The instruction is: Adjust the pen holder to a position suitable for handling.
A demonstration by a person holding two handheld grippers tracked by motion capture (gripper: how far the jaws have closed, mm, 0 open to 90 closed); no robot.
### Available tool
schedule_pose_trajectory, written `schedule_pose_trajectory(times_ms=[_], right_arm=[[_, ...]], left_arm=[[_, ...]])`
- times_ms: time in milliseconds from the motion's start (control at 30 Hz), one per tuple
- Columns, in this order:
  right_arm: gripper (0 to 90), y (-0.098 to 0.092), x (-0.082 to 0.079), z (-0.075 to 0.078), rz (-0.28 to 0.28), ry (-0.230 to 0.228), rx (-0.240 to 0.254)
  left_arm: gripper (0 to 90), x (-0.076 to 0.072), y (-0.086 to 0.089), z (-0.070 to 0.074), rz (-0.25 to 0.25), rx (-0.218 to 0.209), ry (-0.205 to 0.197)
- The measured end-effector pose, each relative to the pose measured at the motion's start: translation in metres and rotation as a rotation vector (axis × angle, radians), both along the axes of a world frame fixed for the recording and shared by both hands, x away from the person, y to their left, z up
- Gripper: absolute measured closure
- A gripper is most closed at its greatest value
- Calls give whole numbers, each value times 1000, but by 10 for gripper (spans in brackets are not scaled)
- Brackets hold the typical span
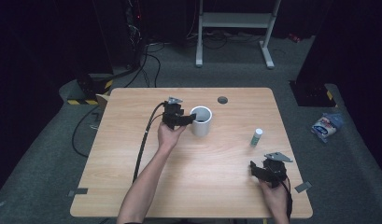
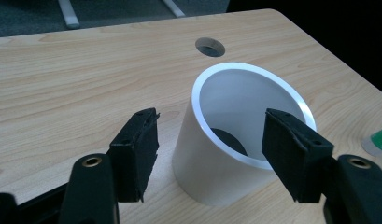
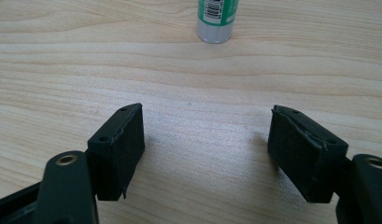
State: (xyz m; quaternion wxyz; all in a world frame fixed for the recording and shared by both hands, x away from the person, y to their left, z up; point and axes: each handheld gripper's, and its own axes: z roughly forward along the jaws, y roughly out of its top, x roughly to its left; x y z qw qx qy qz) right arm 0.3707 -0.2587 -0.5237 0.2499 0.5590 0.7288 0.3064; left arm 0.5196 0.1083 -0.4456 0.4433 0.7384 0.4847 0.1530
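Observation:
A white open-topped cup [image 1: 201,120] stands upright near the middle of the wooden table [image 1: 132,186]. My left gripper [image 1: 187,119] is at the cup's left side, held by a hand that reaches in from below. In the left gripper view the cup [image 2: 212,182] sits just ahead of the left gripper [image 2: 212,154]; one pad [image 2: 135,151] is off its left wall, the other [image 2: 293,156] is in front of its right rim, and neither presses on it. My right gripper [image 1: 255,170] rests low at the front right, and the right gripper [image 3: 205,151] is open over bare wood.
A small green-labelled tube [image 1: 257,136] stands right of the cup, ahead of the right gripper [image 3: 216,18]. A round cable hole [image 1: 222,99] lies behind the cup. The left gripper's black cable [image 1: 143,144] runs down the table's left half. A bag [image 1: 326,126] lies on the floor.

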Motion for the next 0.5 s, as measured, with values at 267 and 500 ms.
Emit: schedule_pose_trajectory(times_ms=[267, 500], right_arm=[[272, 0, 0, 0, 0, 0, -1], [272, 0, 0, 0, 0, 0, -1]], left_arm=[[389, 7, -6, -4, 10, 3, 10], [411, 11, -14, -7, 0, 25, 17]])
